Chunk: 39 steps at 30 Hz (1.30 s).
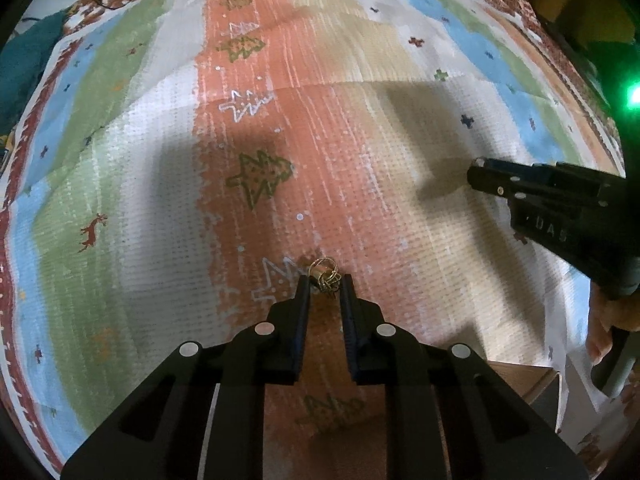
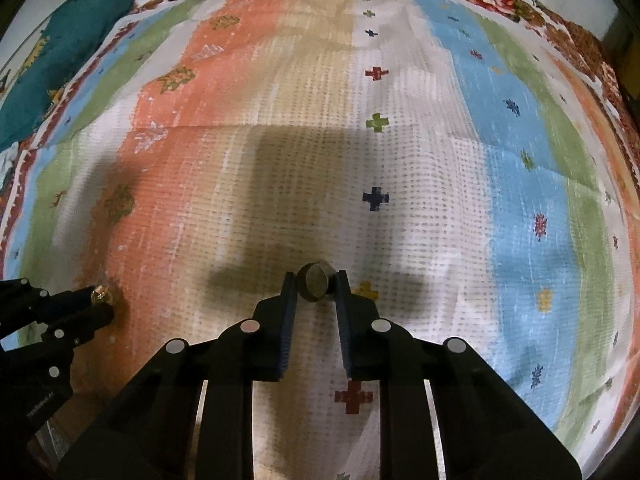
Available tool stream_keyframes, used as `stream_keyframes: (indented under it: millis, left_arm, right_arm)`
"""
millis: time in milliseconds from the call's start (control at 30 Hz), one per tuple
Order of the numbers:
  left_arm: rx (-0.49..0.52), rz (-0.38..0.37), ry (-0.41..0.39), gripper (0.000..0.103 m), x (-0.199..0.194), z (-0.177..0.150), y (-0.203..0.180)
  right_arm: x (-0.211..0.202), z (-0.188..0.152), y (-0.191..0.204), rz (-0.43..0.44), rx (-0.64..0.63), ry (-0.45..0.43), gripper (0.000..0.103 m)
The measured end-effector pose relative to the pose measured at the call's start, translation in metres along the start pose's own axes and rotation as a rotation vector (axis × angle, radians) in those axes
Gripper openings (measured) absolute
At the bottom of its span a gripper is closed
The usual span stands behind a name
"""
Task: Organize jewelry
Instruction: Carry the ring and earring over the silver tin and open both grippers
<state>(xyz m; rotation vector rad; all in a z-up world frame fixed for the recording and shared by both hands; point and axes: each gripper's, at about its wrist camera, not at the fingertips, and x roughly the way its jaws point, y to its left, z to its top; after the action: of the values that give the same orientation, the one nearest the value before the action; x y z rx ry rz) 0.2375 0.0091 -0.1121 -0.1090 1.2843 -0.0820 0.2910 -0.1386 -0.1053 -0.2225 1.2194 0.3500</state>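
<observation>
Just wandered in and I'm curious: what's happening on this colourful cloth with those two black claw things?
A person is sorting jewelry with a handheld gripper in each hand, over a striped patterned cloth. The left gripper is shut on a small gold piece with tangled wire loops, right at its fingertips on the orange stripe. The right gripper is shut on a plain dark ring over the pale stripe. Both point steeply down at the cloth, and the pieces look barely lifted, if at all.

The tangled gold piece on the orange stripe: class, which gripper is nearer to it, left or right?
Left. The left gripper has the gold piece between its fingertips. The right gripper is apart from it, off to the side over the pale stripe, closed on a dark ring.
</observation>
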Motion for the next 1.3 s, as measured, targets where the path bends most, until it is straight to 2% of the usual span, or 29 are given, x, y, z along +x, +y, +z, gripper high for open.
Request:
stream_keyframes:
  millis: [100,200,400,567,867,933,1300]
  left_arm:
    - [0.011,-0.01,-0.018,0.015,-0.01,-0.003,0.0]
    - [0.016,-0.034,-0.044,0.015,-0.025,-0.007,-0.002]
    - [-0.006,-0.068,-0.115,0.015,-0.054,-0.019,-0.008]
    - [0.023,-0.018,-0.207,0.015,-0.084,-0.031,-0.014]
    - [0.022,-0.051,-0.285,0.015,-0.111,-0.051,-0.019]
    - [0.028,-0.031,-0.315,0.015,-0.118,-0.057,-0.02]
    - [0.047,-0.073,-0.357,0.015,-0.136,-0.088,-0.029]
  right_arm:
    - [-0.008,-0.003,0.004,0.009,-0.004,-0.02,0.02]
    - [-0.024,-0.012,0.007,0.067,0.003,-0.036,0.02]
    - [-0.059,-0.027,0.02,0.09,-0.036,-0.11,0.02]
    - [-0.089,-0.037,0.028,0.086,-0.051,-0.192,0.02]
    - [-0.125,-0.059,0.038,0.11,-0.078,-0.277,0.02]
    - [-0.13,-0.065,0.042,0.119,-0.092,-0.281,0.02]
    - [-0.149,-0.1,0.056,0.178,-0.138,-0.302,0.02]
